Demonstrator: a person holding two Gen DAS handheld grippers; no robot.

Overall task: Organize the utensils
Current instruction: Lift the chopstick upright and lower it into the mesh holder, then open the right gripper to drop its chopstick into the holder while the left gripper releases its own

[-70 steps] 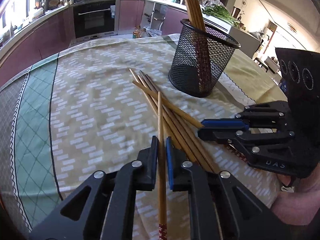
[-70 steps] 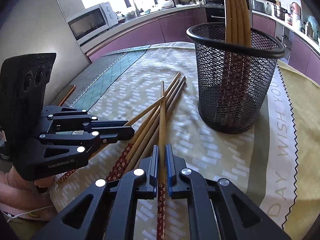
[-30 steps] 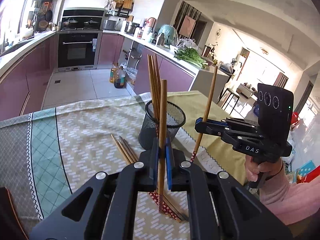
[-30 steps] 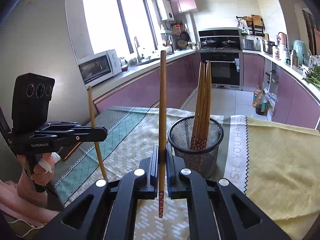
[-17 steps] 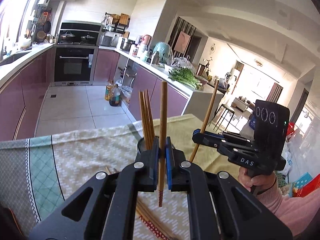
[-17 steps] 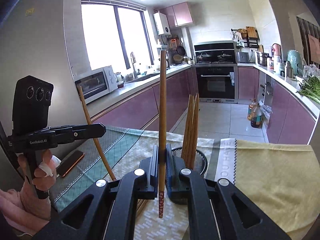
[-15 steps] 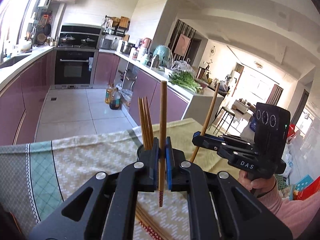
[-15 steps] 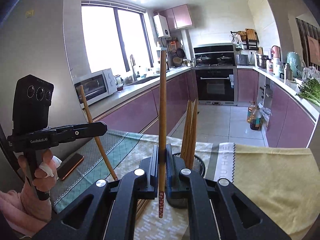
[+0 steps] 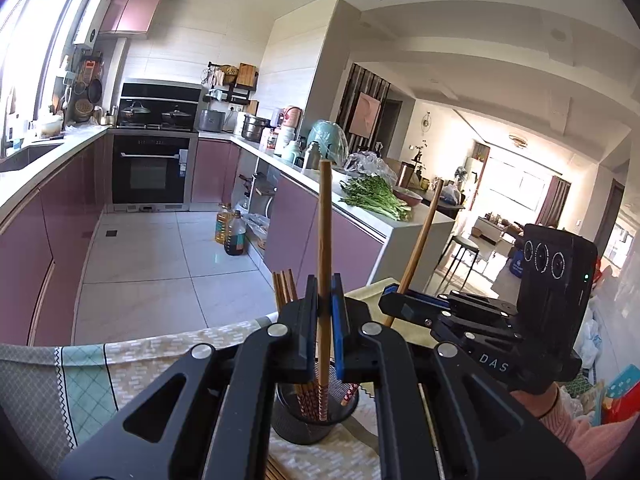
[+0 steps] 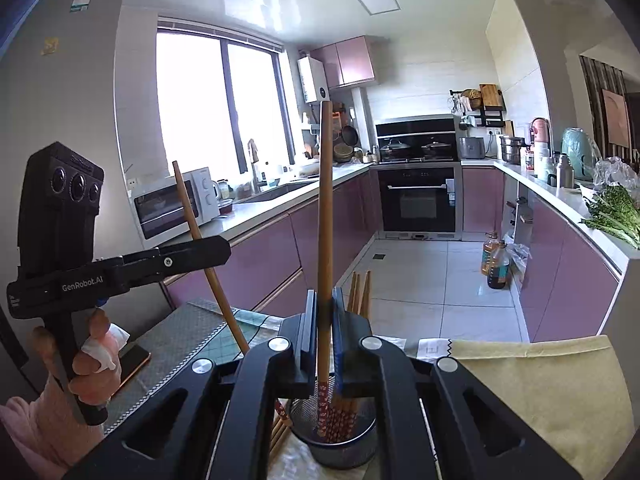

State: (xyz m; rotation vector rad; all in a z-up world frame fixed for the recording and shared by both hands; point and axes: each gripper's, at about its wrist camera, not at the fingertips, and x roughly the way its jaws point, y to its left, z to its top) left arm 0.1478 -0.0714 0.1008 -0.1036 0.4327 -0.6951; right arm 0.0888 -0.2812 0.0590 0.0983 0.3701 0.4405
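Your left claw (image 9: 325,320) is clenched on a single wooden chopstick (image 9: 324,248), held upright between the blue pads; its plain end points to twelve o'clock and its red patterned tip hangs down inside the rim of the black mesh holder (image 9: 312,420), which sits at six o'clock in the left wrist view. Your right claw (image 10: 325,324) likewise grips one chopstick (image 10: 325,216) upright, and in the right wrist view its patterned tip dips into the same mesh holder (image 10: 340,446) at six o'clock. From the left camera you see your right claw (image 9: 394,306) at three o'clock, with its chopstick (image 9: 420,240) leaning toward one o'clock; from the right camera your left claw (image 10: 216,250) shows at nine o'clock, its chopstick (image 10: 204,248) leaning toward eleven o'clock. Several more chopsticks (image 10: 360,288) already stand in the holder, their plain ends rising just beside your right claw and their patterned ends bunched at the bottom. The holder rests on the surface, which is covered by a patterned tablecloth (image 9: 132,352) with a green checked border. A few loose chopsticks (image 10: 276,436) lie on the cloth just at seven o'clock of the holder in the right wrist view. A phone (image 10: 134,356) lies on the surface at eight o'clock, near your left hand (image 10: 90,360).
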